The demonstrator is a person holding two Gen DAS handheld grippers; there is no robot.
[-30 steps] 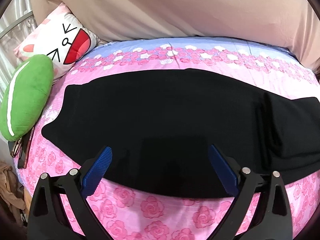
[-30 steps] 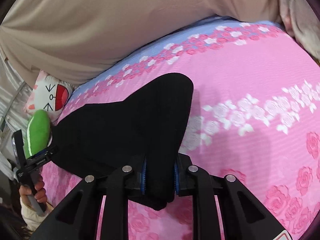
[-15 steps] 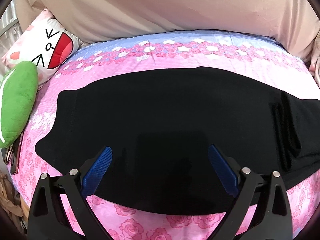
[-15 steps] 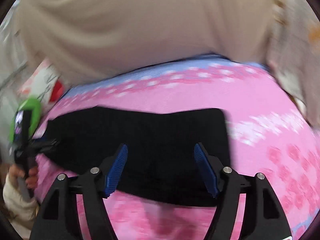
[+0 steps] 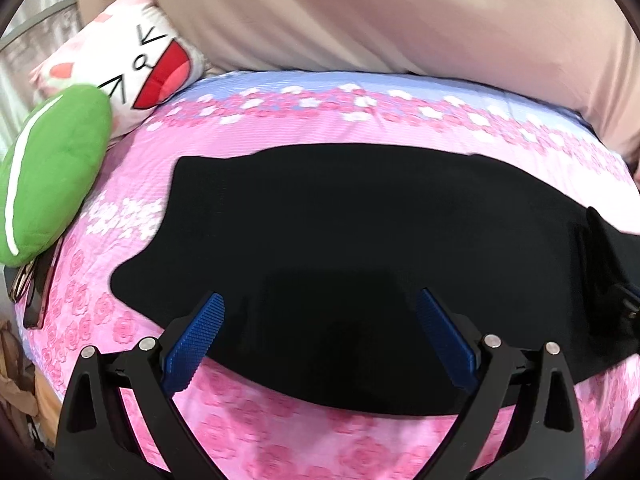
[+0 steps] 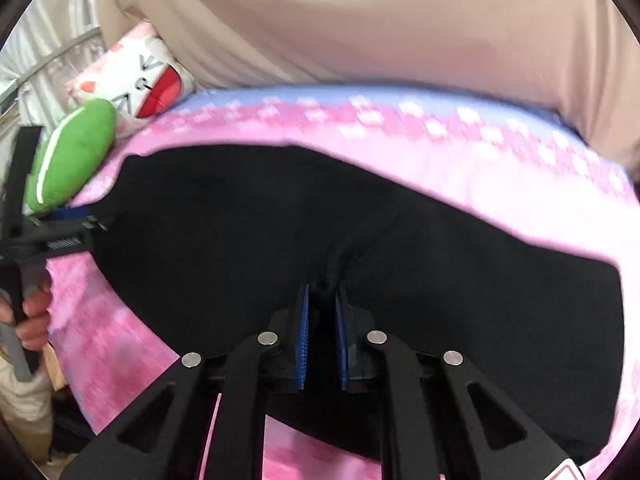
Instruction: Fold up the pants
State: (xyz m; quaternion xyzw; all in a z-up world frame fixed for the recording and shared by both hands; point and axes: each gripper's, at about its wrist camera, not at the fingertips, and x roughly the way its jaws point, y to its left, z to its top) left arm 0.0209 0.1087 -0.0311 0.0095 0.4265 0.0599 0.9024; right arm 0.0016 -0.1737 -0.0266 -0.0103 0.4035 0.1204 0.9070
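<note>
Black pants lie spread flat across the pink rose bedsheet, with one end folded over at the right. My left gripper hangs open above the pants' near edge, nothing between its blue pads. In the right wrist view the pants fill the middle, and my right gripper is closing its jaws on a raised pinch of the black fabric near the front edge. The left gripper shows at the far left of that view, held by a hand.
A green cushion and a white cat-face pillow sit at the bed's left end. A beige cover is piled along the far side. A phone lies at the left edge of the bed.
My right gripper let go of the pants' end, opened wide, swung left and rolled, then closed on fabric near the front edge. The left gripper drifted sideways, still open.
</note>
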